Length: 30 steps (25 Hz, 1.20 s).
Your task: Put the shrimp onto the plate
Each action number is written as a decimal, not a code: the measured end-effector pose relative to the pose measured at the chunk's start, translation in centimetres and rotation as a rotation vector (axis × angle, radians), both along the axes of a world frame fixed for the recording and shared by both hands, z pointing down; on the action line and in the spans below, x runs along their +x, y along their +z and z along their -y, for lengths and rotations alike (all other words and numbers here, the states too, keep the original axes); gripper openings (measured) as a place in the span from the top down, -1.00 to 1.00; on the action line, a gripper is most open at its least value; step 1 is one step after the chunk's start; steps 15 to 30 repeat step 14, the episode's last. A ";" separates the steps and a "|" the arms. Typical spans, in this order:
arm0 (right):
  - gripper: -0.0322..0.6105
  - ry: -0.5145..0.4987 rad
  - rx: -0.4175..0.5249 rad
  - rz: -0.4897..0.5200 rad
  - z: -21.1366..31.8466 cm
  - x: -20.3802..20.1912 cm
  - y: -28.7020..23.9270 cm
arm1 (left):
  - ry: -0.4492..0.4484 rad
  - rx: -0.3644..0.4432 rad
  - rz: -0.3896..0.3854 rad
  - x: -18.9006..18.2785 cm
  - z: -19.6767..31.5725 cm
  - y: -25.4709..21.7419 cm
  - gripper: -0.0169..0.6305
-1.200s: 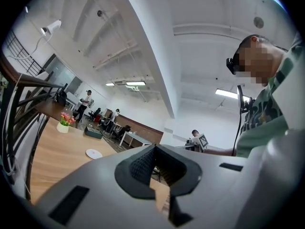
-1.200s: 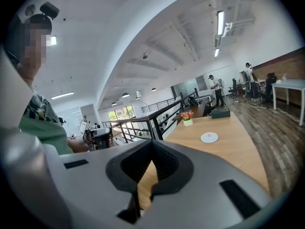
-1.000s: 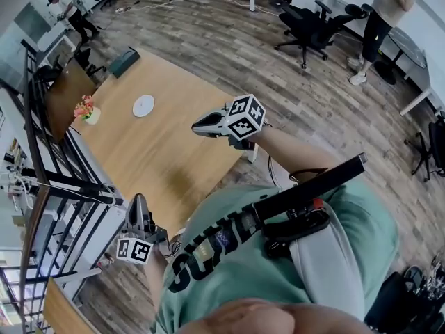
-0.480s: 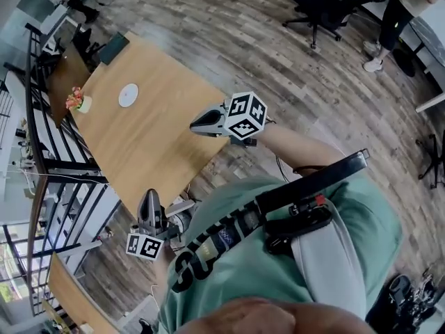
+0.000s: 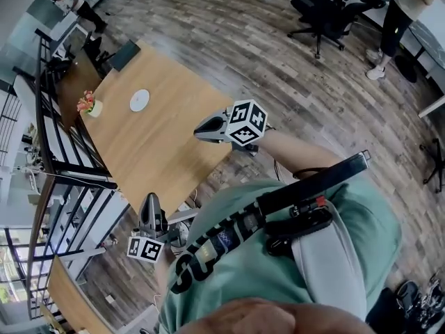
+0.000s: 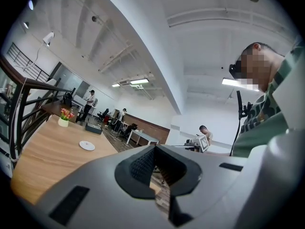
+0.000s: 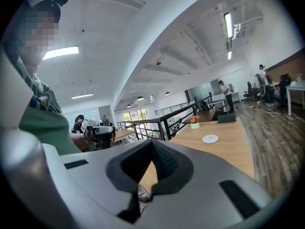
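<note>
In the head view, a long light-brown wooden table (image 5: 163, 145) runs away from me along a black metal railing (image 5: 66, 165). A small round white plate (image 5: 140, 100) lies on the table towards its far end, near a white pot of pink and red flowers (image 5: 87, 106) that stands by the railing side. The right tool (image 5: 197, 127) hangs over the table's near edge, pointing towards the plate but well apart from it. The left tool (image 5: 150, 199) sits lower, off the table's near corner and over the plank floor (image 5: 278, 82). I cannot find the shrimp here. In the left gripper view, the left tool's ribbed dark pads meet at their tips with nothing between them. The plate shows far off on the tabletop, with the flower pot beyond it. In the right gripper view, the right tool's jaws are likewise pressed together and empty. The table stretches ahead, with the plate lying flat on it at a distance, the flowers behind it and a dark flat case (image 7: 226, 118) near the far end. No shrimp shows in either of these views.
</note>
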State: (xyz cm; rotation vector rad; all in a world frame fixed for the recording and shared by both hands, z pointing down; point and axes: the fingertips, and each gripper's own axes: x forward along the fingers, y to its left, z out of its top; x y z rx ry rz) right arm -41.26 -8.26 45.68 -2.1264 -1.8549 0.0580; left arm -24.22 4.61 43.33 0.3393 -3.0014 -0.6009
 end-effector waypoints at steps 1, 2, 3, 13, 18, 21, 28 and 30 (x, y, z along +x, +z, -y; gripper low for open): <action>0.88 -0.004 0.003 0.009 -0.7 0.5 0.0 | -0.003 -0.005 0.006 0.5 -0.7 -0.2 0.95; 0.88 -0.006 0.004 0.016 -1.4 0.9 -0.1 | -0.005 -0.009 0.013 0.9 -1.4 -0.3 0.95; 0.88 -0.005 0.002 0.019 -2.1 1.2 -0.2 | -0.008 -0.012 0.019 1.3 -2.2 -0.4 0.95; 0.88 -0.021 0.032 0.026 -5.2 3.7 -0.3 | -0.022 0.007 0.032 4.0 -5.7 0.1 0.95; 0.88 -0.022 0.031 0.027 -5.3 3.8 -0.4 | -0.023 0.006 0.032 4.1 -5.8 0.0 0.95; 0.88 -0.022 0.031 0.027 -5.3 3.8 -0.4 | -0.023 0.006 0.032 4.1 -5.8 0.0 0.95; 0.88 -0.022 0.031 0.027 -5.3 3.8 -0.4 | -0.023 0.006 0.032 4.1 -5.8 0.0 0.95; 0.88 -0.022 0.031 0.027 -5.3 3.8 -0.4 | -0.023 0.006 0.032 4.1 -5.8 0.0 0.95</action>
